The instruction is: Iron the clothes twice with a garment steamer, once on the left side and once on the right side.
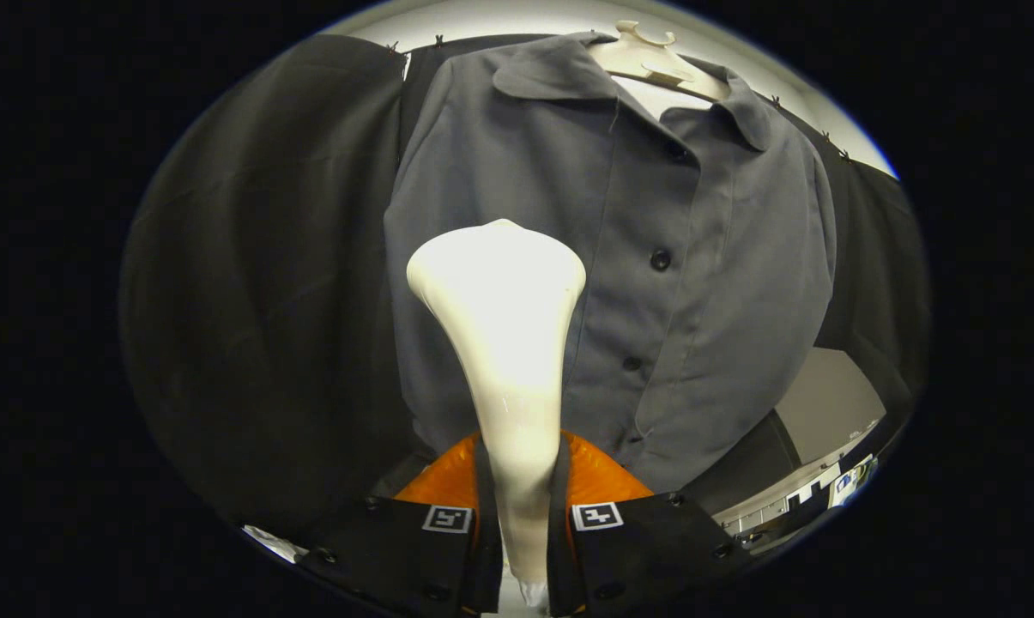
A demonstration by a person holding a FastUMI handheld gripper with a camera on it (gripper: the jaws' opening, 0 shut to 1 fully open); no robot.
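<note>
Grey cotton-like shirt [611, 283] hangs buttoned on a pale hanger [654, 60] against the booth's black cloth, its front spread flat and facing the gripper [521, 515], an arrangement that offers both halves of the garment to a steamer pass. White steamer [504, 343] stands upright between the two fingers, its narrow handle clamped from both sides low down and its broad head flaring above them. Gripper closed on the handle, fingers pressing it left and right with no gap visible; a grip this low on the neck probably keeps the head clear of the fingers and lets it tilt toward the fabric. Head lies in front of the shirt's panel on the near side of the button placket [658, 257], at about mid-chest height, with the collar [559, 77] well above it; whether the head touches the cloth or hovers just off it cannot be told from this view. Placement over one panel suggests that one side pass is in hand, with the panel across the buttons not yet under the head. Next stroke would call for keeping the head square to the fabric, since the loose hanging cloth may swing away under pressure. Table [817, 498] edge shows beyond the shirt's lower hem
</note>
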